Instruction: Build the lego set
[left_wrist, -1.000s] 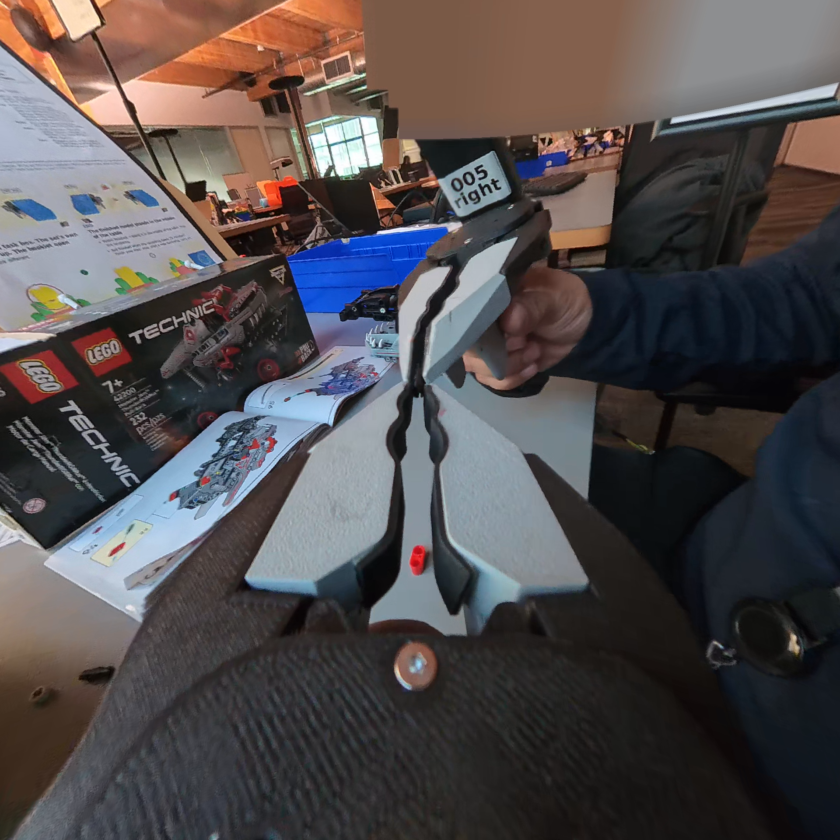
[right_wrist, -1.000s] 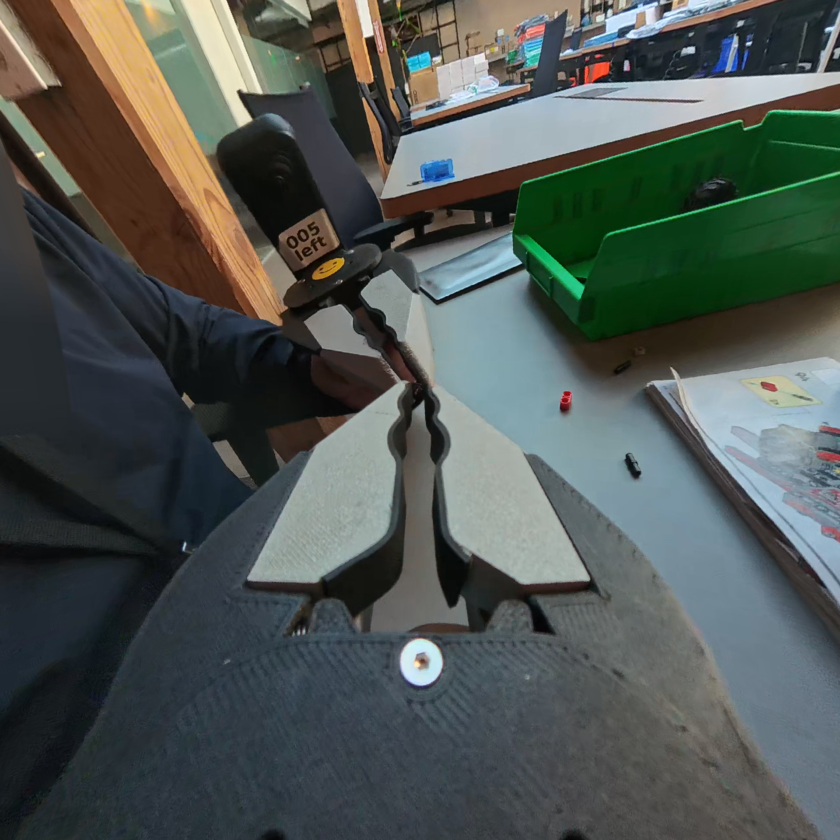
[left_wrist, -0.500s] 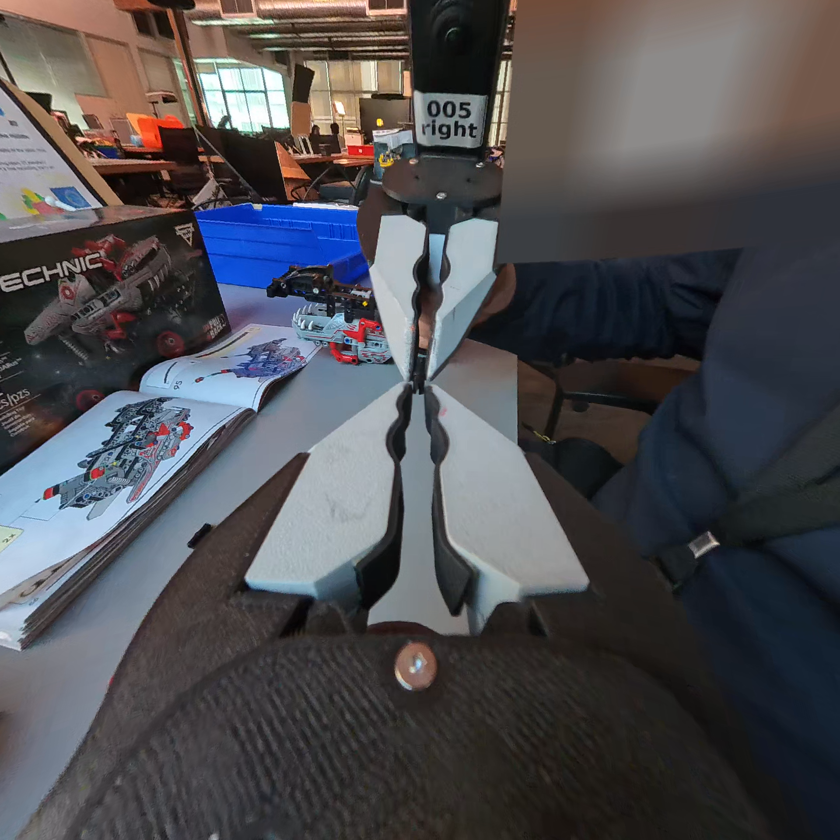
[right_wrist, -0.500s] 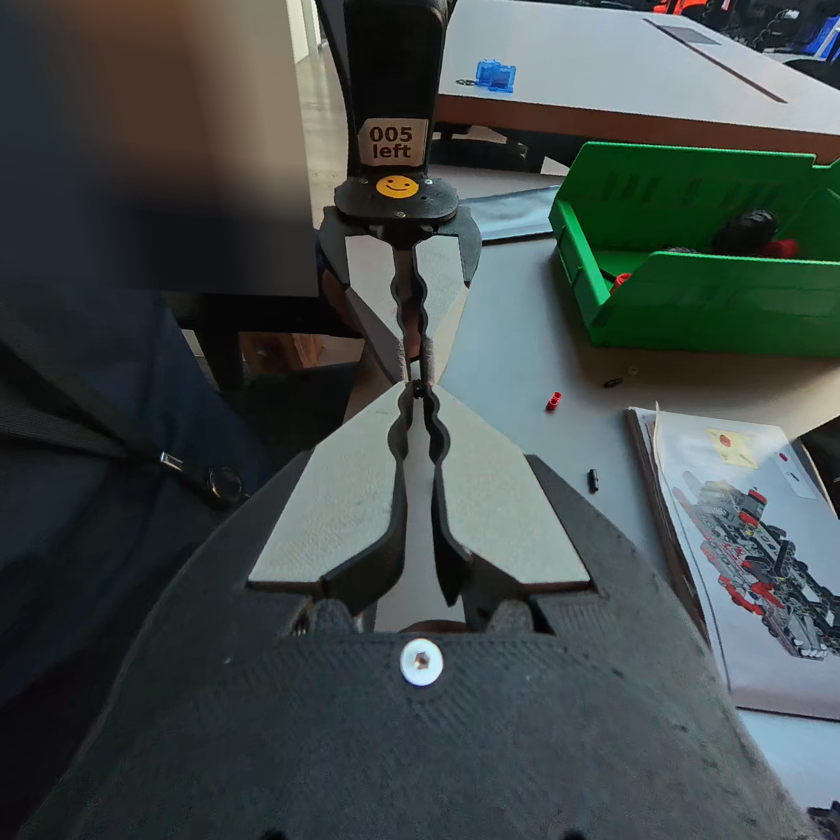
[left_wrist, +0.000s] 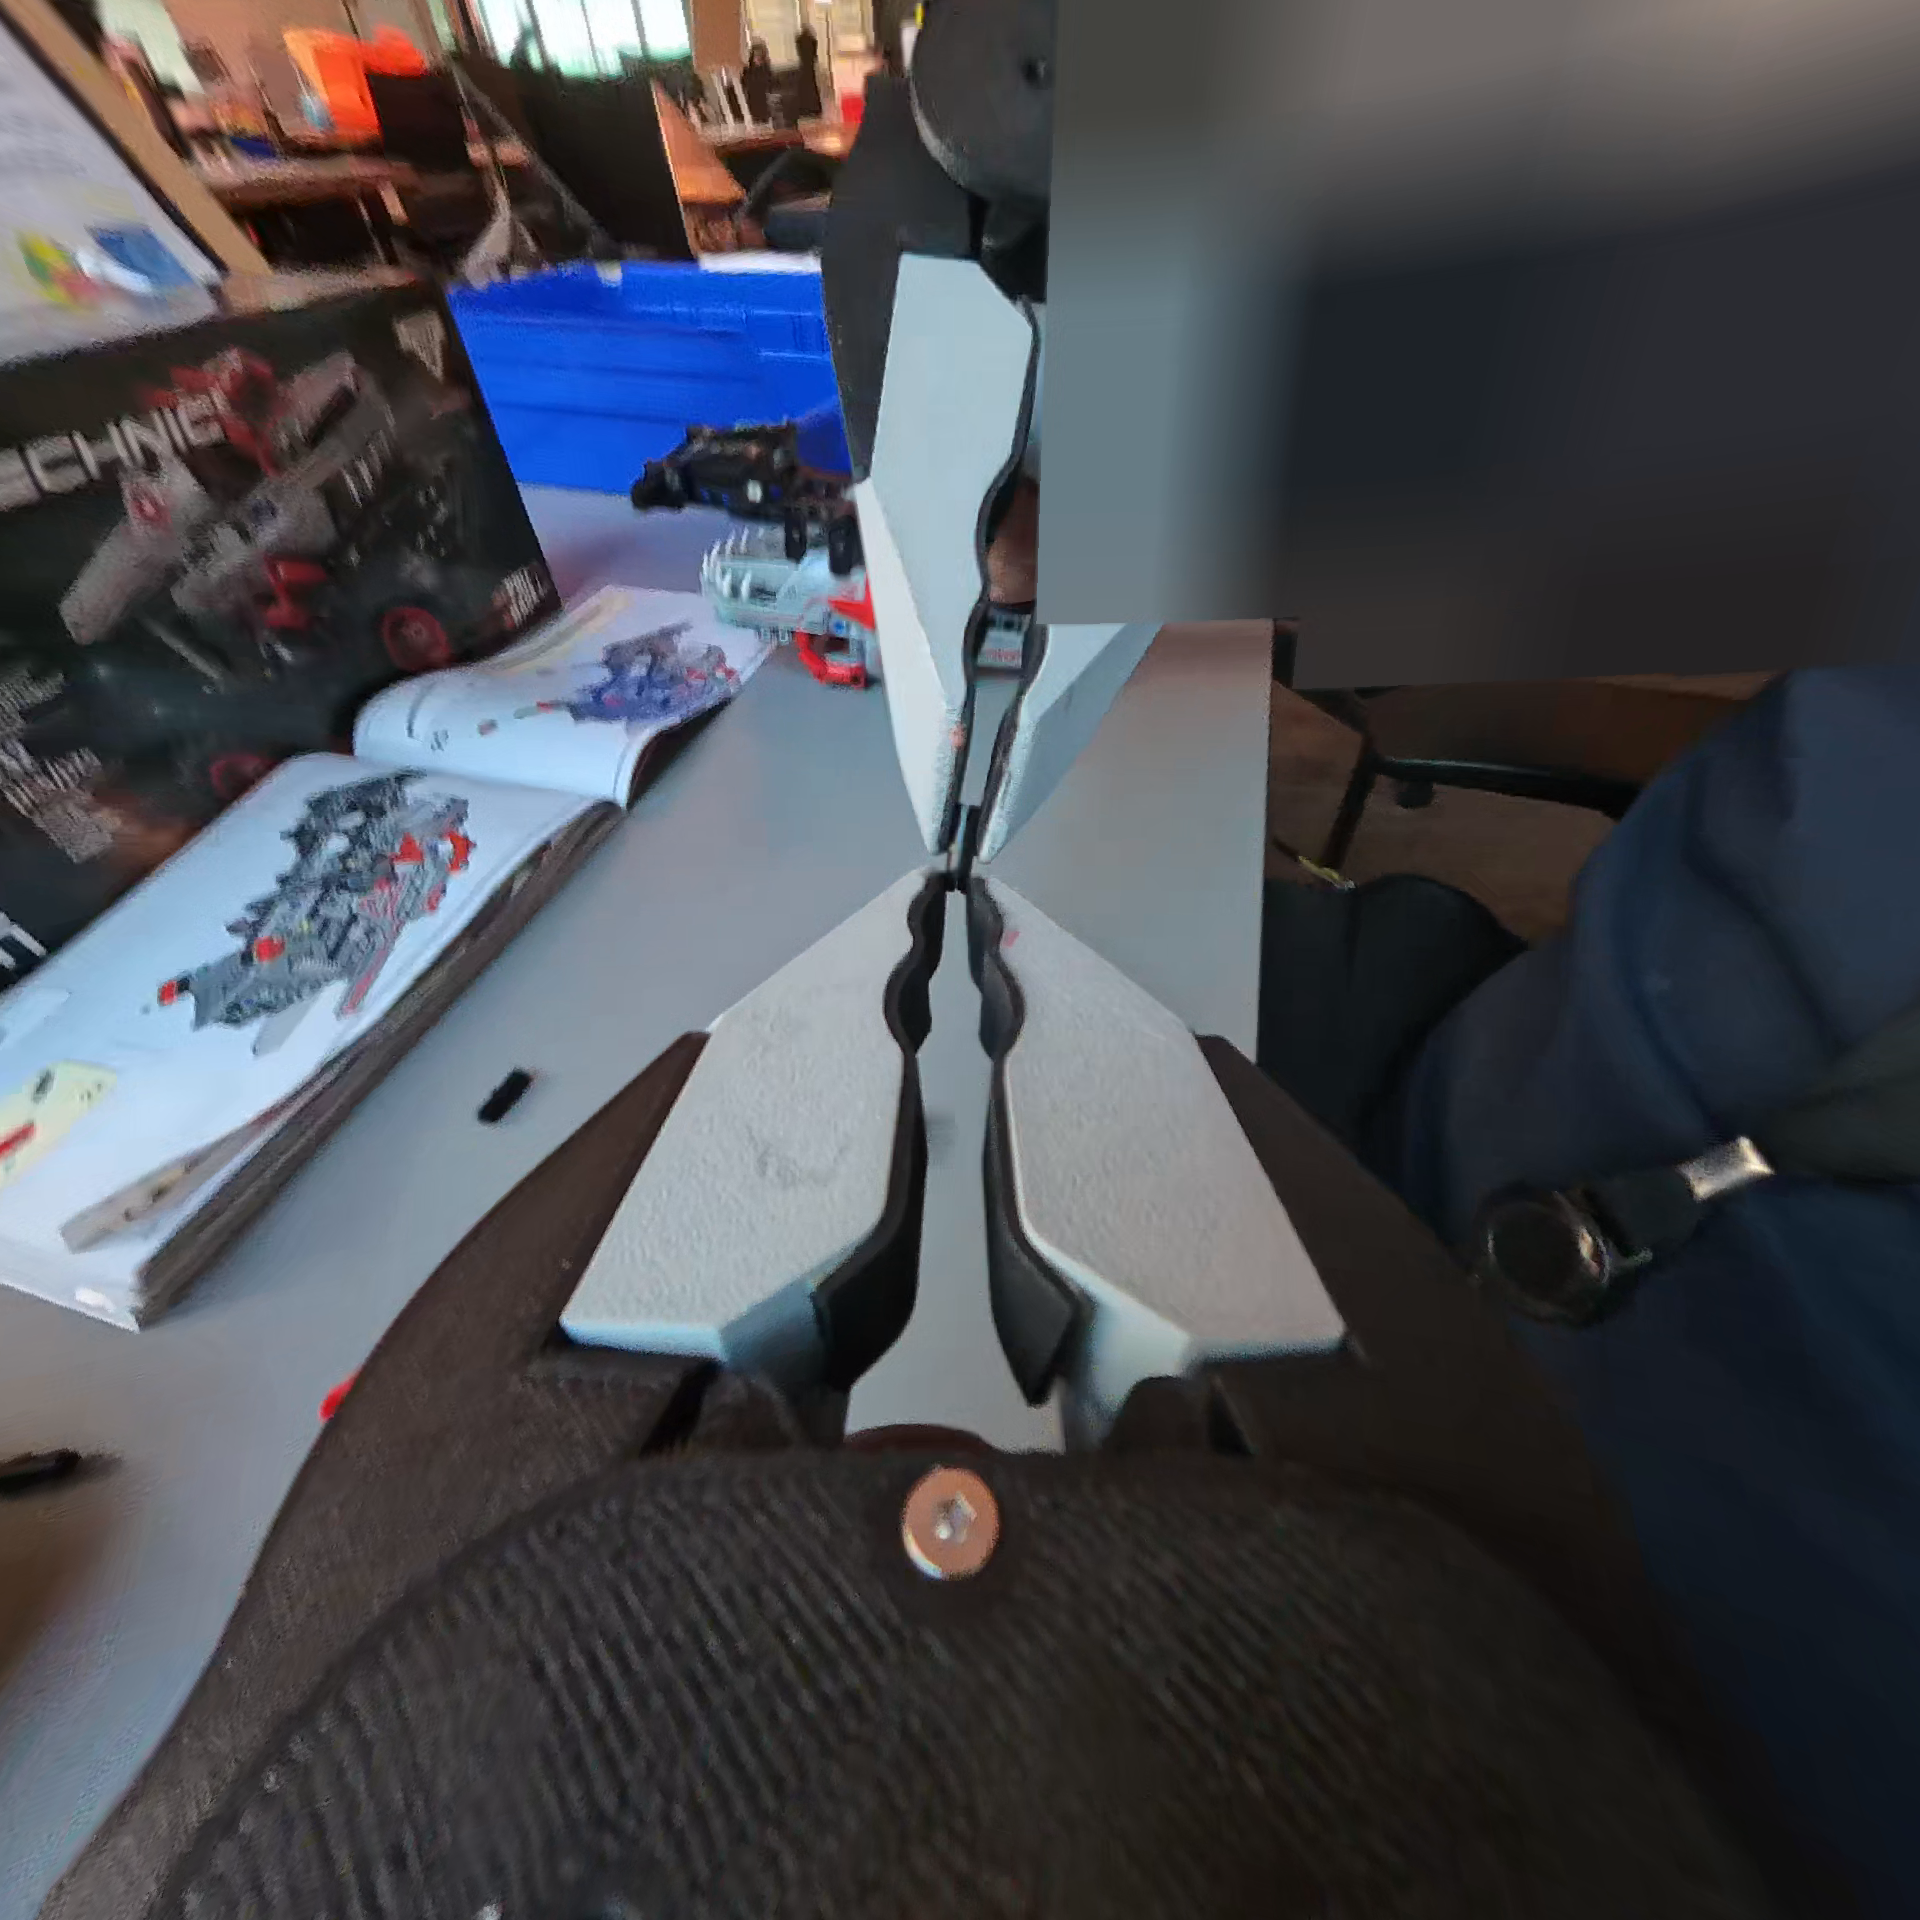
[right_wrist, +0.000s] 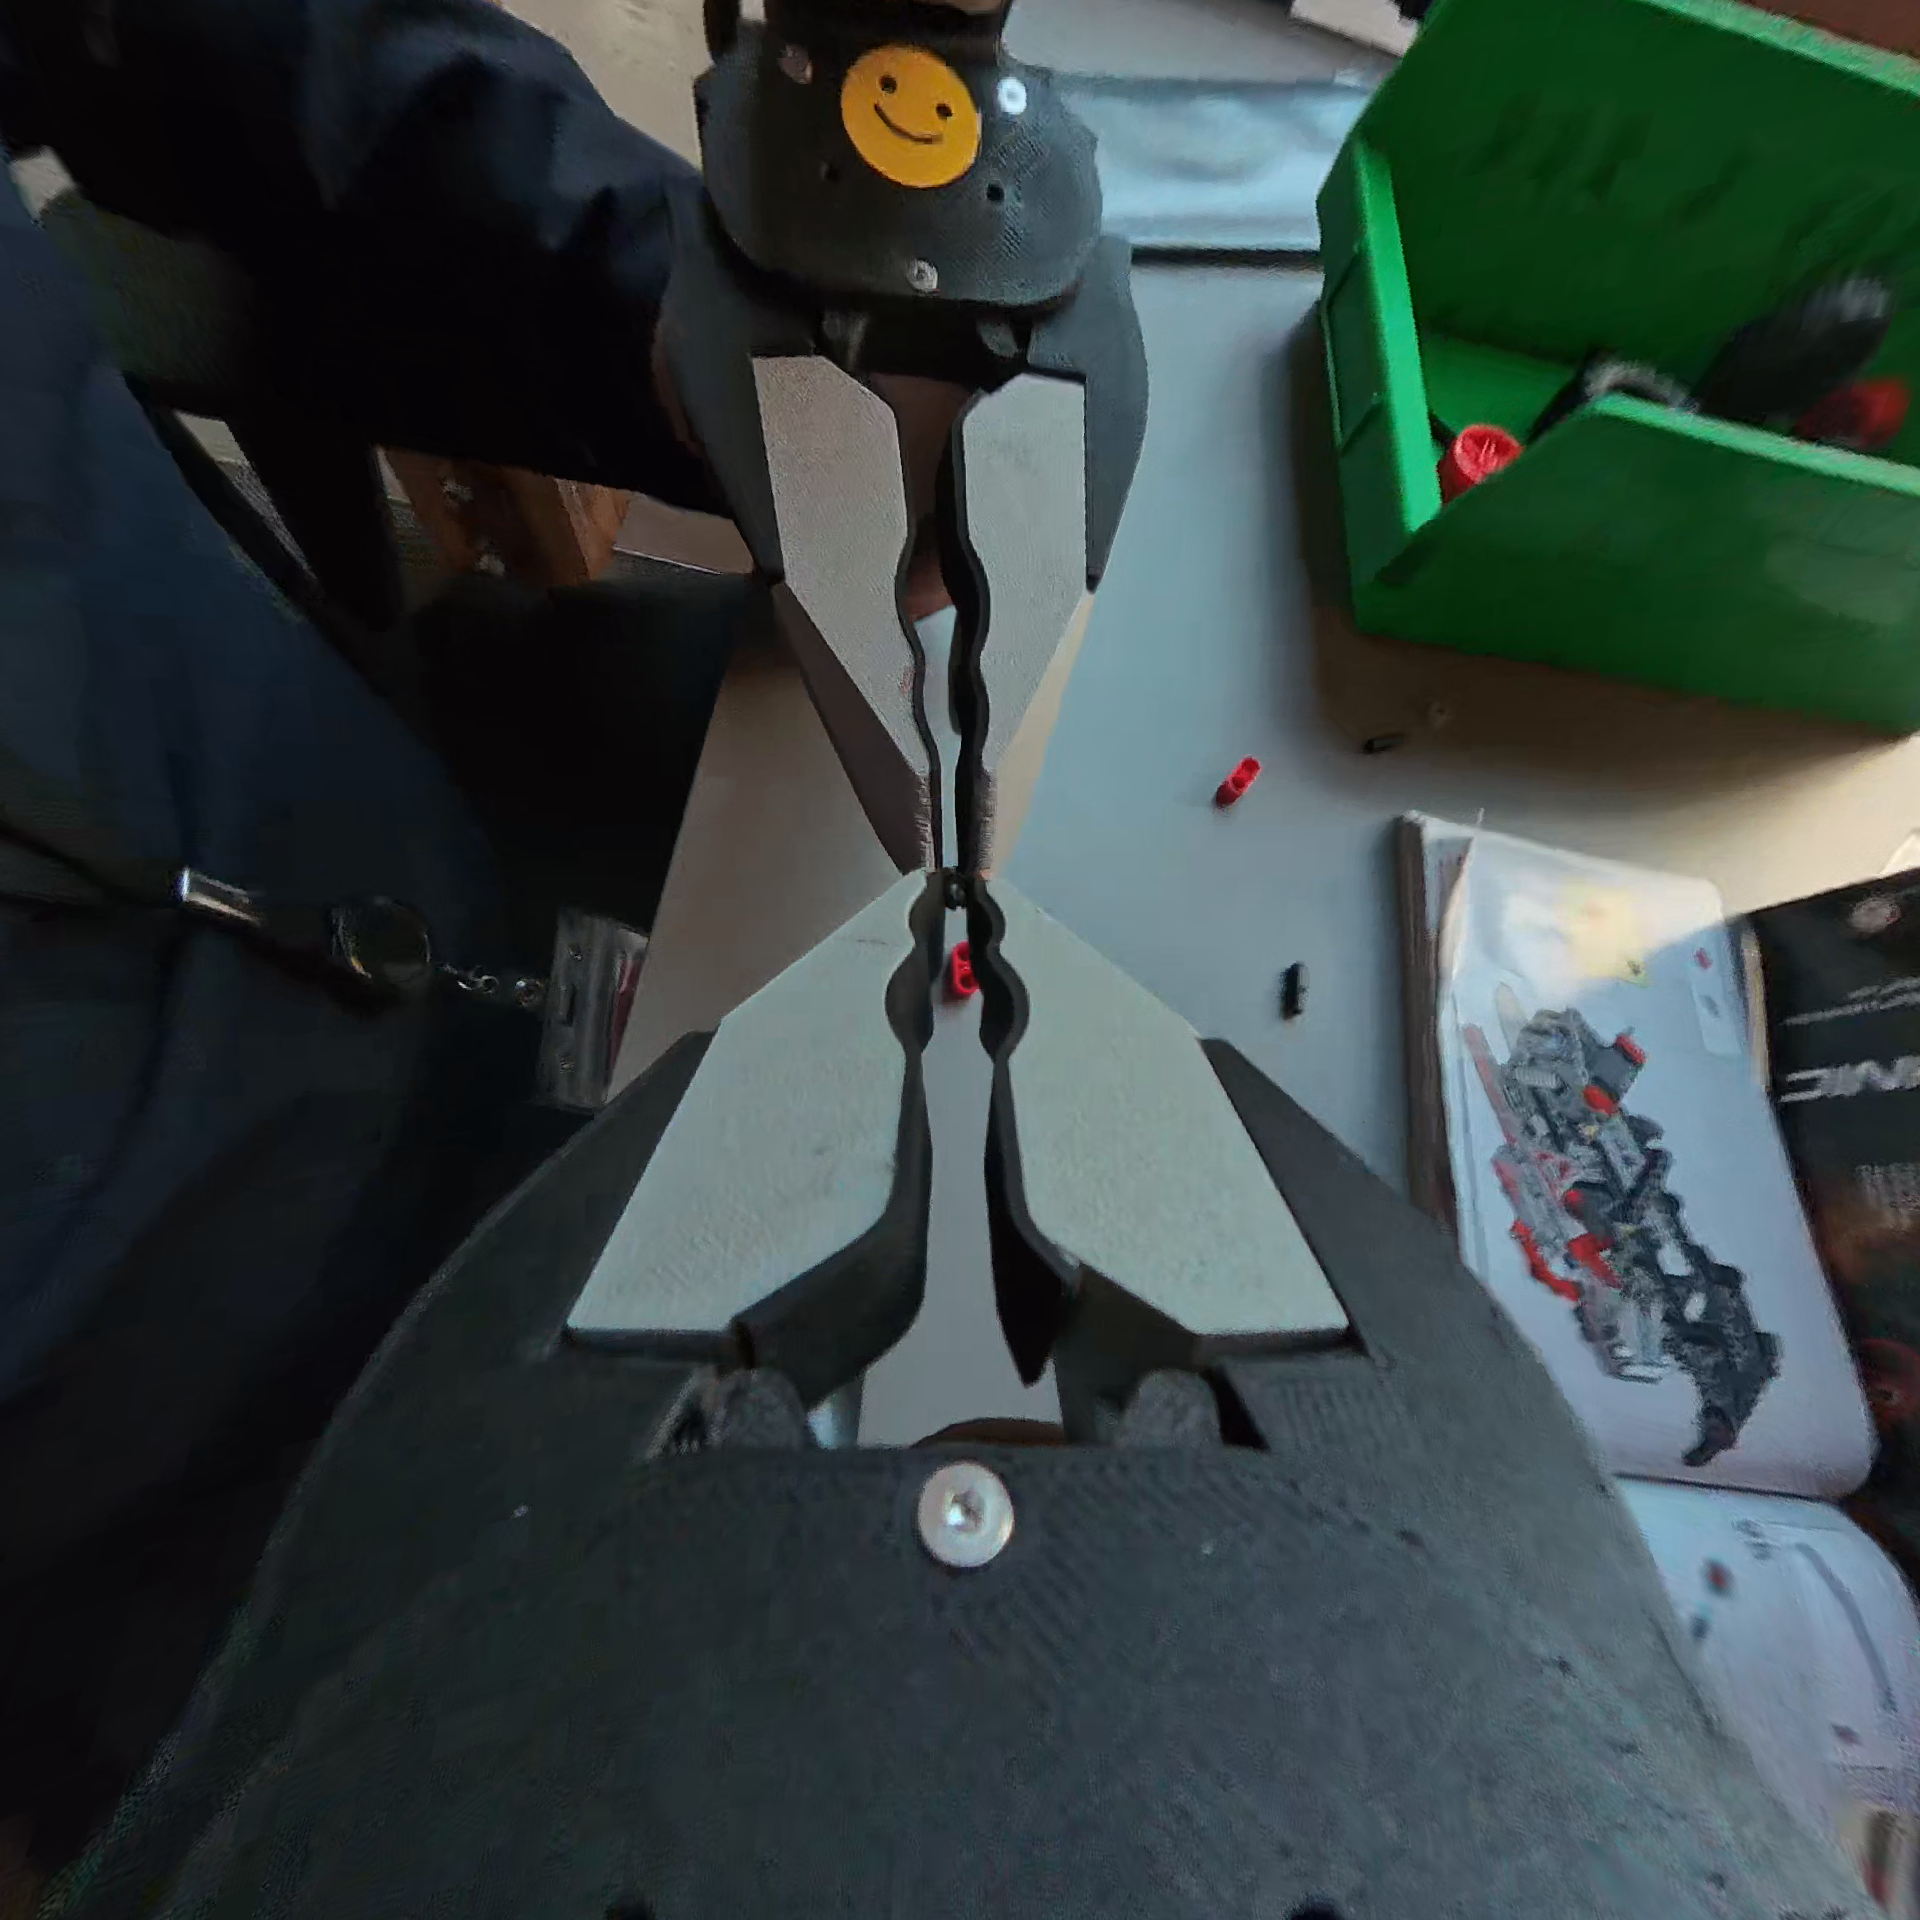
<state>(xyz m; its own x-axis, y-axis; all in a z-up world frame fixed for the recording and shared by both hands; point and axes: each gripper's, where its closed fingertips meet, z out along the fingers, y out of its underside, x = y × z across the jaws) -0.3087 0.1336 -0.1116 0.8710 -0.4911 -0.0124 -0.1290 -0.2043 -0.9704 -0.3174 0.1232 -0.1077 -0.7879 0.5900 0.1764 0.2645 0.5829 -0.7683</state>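
A small black pin (right_wrist: 954, 886) sits right where the two sets of tips meet, above the table (right_wrist: 1164, 665) edge. It looks pinched at one end by the right gripper (right_wrist: 956, 894), whose fingers are pressed nearly together on it. The left gripper (right_wrist: 954, 847), facing it tip to tip, is pressed in on the other end, though the blur leaves it unsure which tool truly bears the piece. Seen from the left gripper (left_wrist: 954, 883), the right gripper (left_wrist: 966, 831) comes down from above and a dark sliver (left_wrist: 966, 831) shows between its tips.

Judging by its kind, the pin is hard plastic, very light, smooth and round, so it may roll or flick out of a loose pinch. It is best held across its middle collar, square to the pads, leaving one end free to push into a hole.

Below the pin, on the table, lies a red bush (right_wrist: 961, 971); another red bush (right_wrist: 1236, 781) and a black pin (right_wrist: 1291, 989) lie to the pin's right. Farther right is the open manual (right_wrist: 1621, 1143), and beyond it the green bin (right_wrist: 1621, 540) with wheels. In the left view the half-built model (left_wrist: 769, 582) stands behind the pin, with the box (left_wrist: 239, 499) to its left.
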